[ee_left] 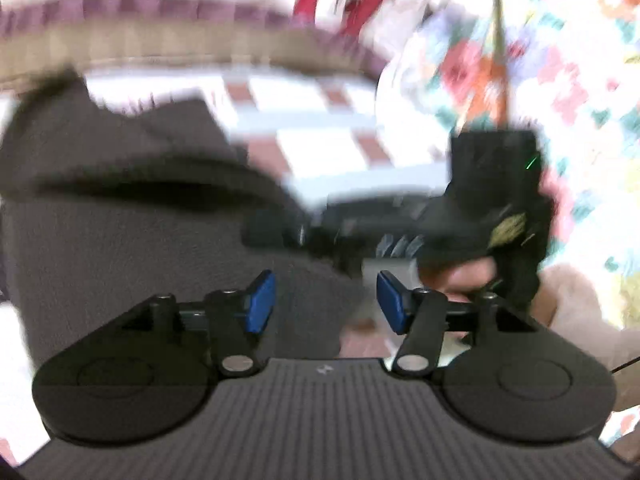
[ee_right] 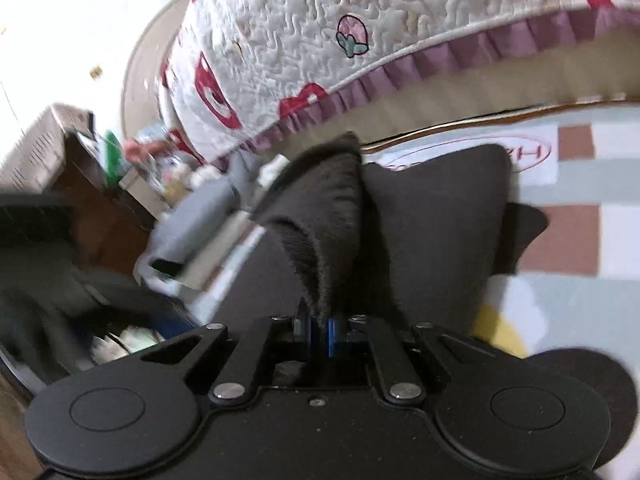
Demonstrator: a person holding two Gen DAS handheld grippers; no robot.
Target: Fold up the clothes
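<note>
Right tongs (ee_right: 319, 332): clamped on a raised fold of the dark garment (ee_right: 432, 216), frame centre.
Left tongs (ee_left: 326, 300): standing apart, holding nothing; garment (ee_left: 120, 220) at left.
Doing it well: likely regrip the opposite edge, lift both evenly, align corners.

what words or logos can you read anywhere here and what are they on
Red oval print on the checked mat, beside the dark garment: upside down in the right wrist view, possibly starting with "H", the rest too blurred to read.
Small pale mark on the left gripper's body: a logo, no readable letters.
Quilted cover: pictures only, no words.
Left wrist view: too blurred, nothing readable.
</note>
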